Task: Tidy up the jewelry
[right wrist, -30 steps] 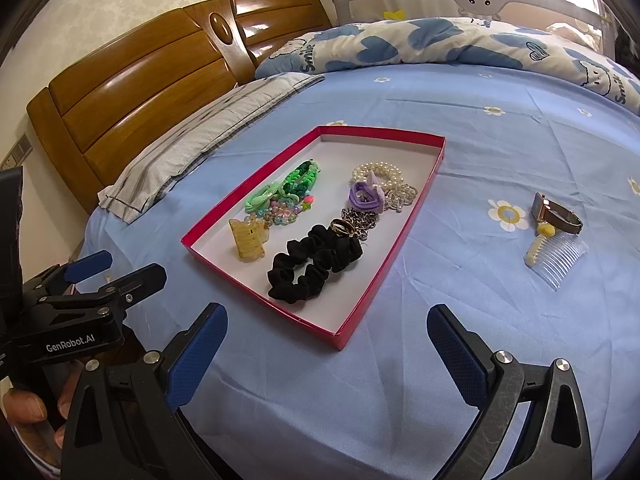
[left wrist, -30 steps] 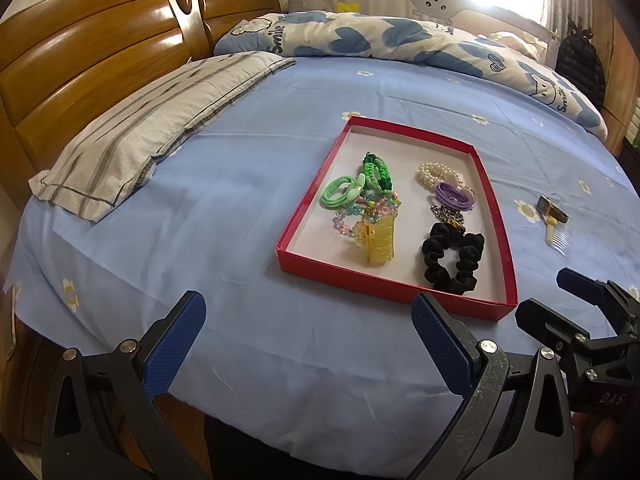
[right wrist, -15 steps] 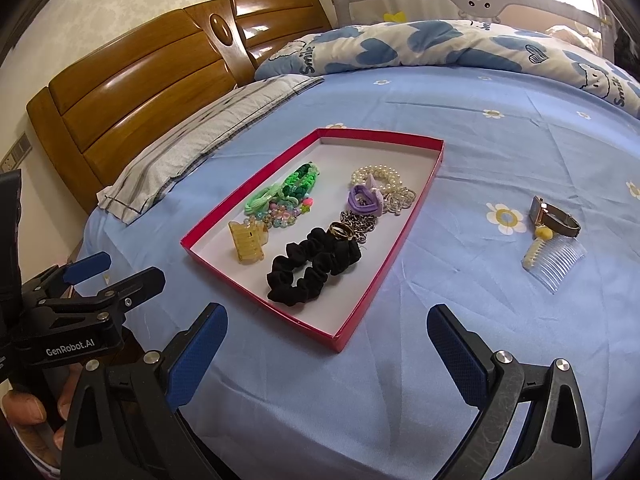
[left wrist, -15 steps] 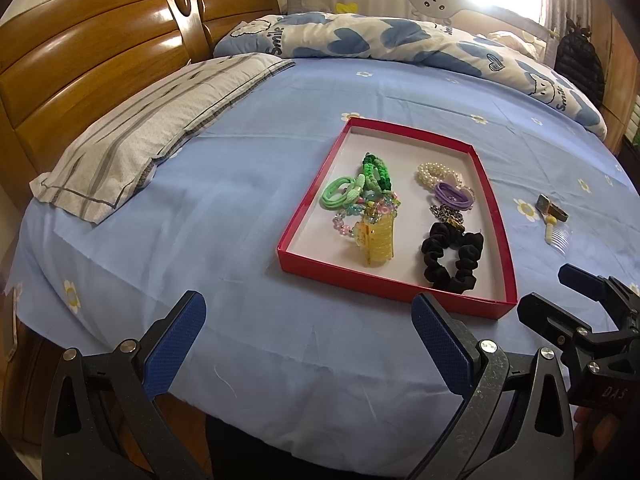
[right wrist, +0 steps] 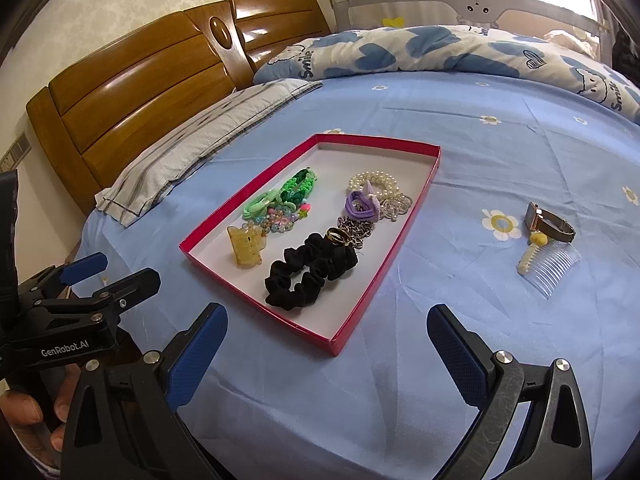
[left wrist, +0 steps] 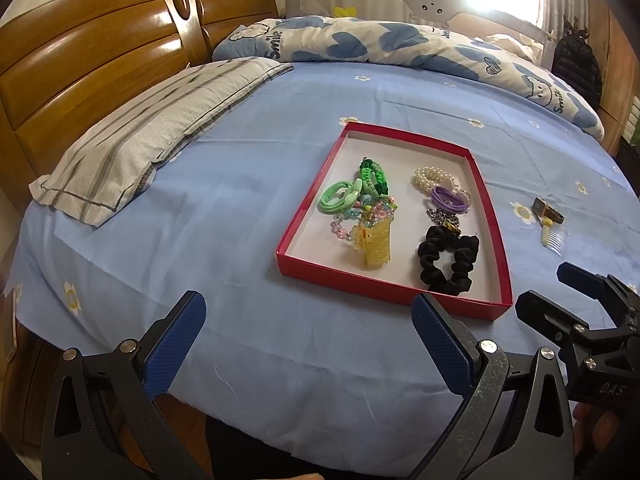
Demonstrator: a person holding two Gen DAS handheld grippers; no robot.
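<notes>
A red tray (left wrist: 304, 216) (right wrist: 384, 280) lies on the blue bed sheet. It holds a black scrunchie (left wrist: 448, 262) (right wrist: 310, 274), a yellow claw clip (left wrist: 374, 246) (right wrist: 246, 246), green hair ties (left wrist: 338, 198), a bead bracelet, a pearl bracelet (right wrist: 374, 182), a purple tie (right wrist: 362, 206) and chains. A watch (right wrist: 550, 222) and a clear comb (right wrist: 550, 266) lie on the sheet right of the tray. My left gripper (left wrist: 308, 344) (right wrist: 108, 276) and right gripper (right wrist: 326, 352) (left wrist: 560, 292) are open and empty, near the bed's front edge.
A striped pillow (left wrist: 152, 140) lies left of the tray by the wooden headboard (left wrist: 80, 64). A blue-and-white quilt (left wrist: 400, 46) is bunched along the far side. A bed rail (right wrist: 480, 4) stands behind it.
Both views have shifted slightly; the tray and jewelry sit a little farther away. Nothing was picked up or let go.
</notes>
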